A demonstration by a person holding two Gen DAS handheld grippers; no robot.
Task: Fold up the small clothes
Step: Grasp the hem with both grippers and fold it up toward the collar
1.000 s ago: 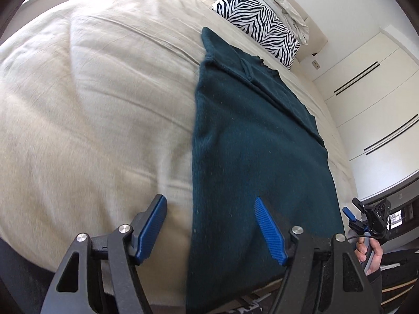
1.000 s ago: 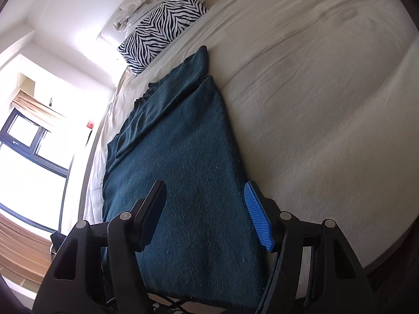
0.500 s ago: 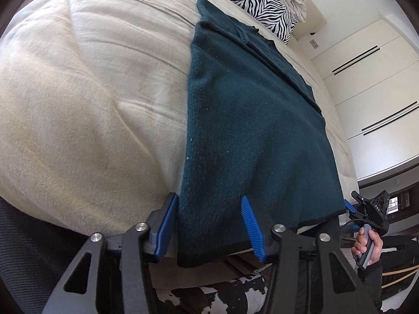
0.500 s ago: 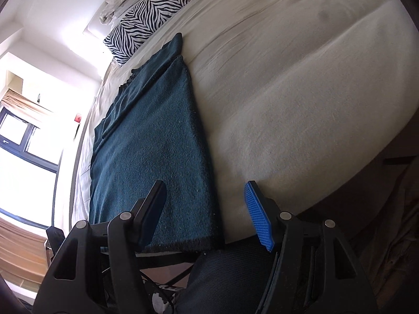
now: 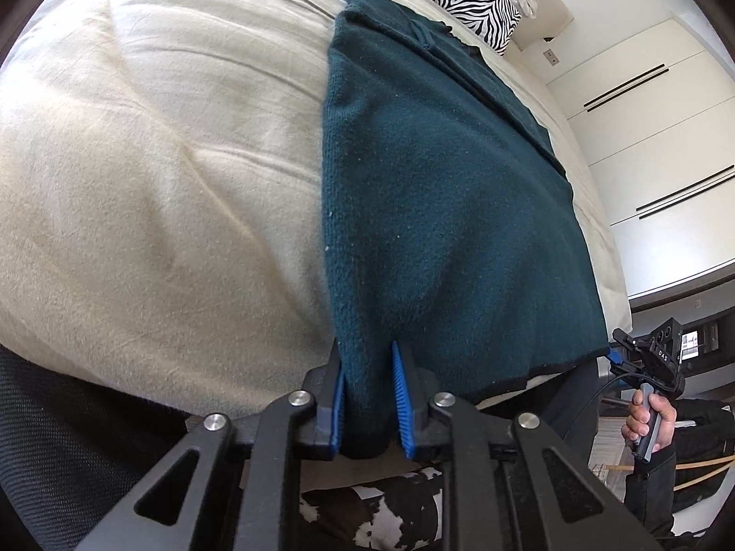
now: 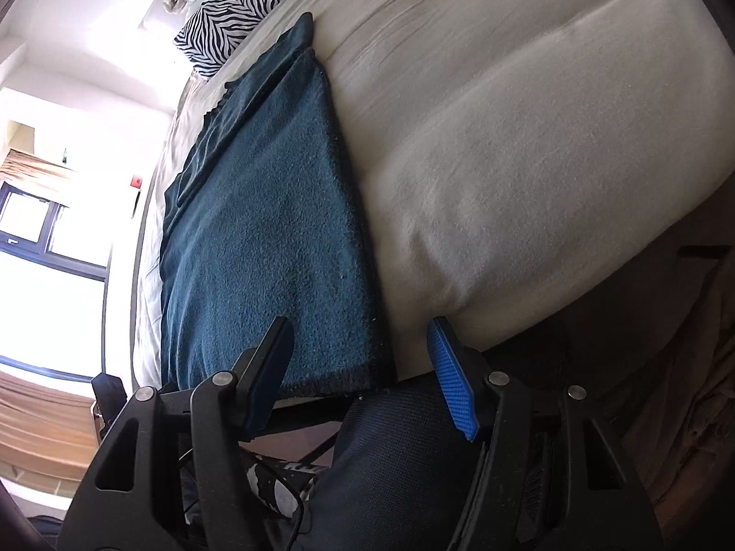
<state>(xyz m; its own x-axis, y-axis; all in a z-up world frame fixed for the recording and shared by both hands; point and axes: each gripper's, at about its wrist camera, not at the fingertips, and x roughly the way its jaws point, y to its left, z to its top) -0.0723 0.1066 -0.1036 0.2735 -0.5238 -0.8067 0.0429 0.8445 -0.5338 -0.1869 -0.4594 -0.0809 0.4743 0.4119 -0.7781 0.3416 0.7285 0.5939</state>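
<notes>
one second back both grippers gaped; now the left gripper (image 5: 367,406) clamps the sweater (image 5: 441,193) hem at 6 o'clock, the right gripper (image 6: 363,379) stays apart, so folding can start.

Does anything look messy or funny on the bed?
Nothing is spilled or torn. The dark green sweater lies flat, but its near hem hangs over the bed edge, with one corner pinched in the left gripper.

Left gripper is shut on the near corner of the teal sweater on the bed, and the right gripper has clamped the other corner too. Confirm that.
Not quite. The right wrist view shows the right gripper open at the teal sweater, clamping nothing. The left gripper is shut on its corner.
</notes>
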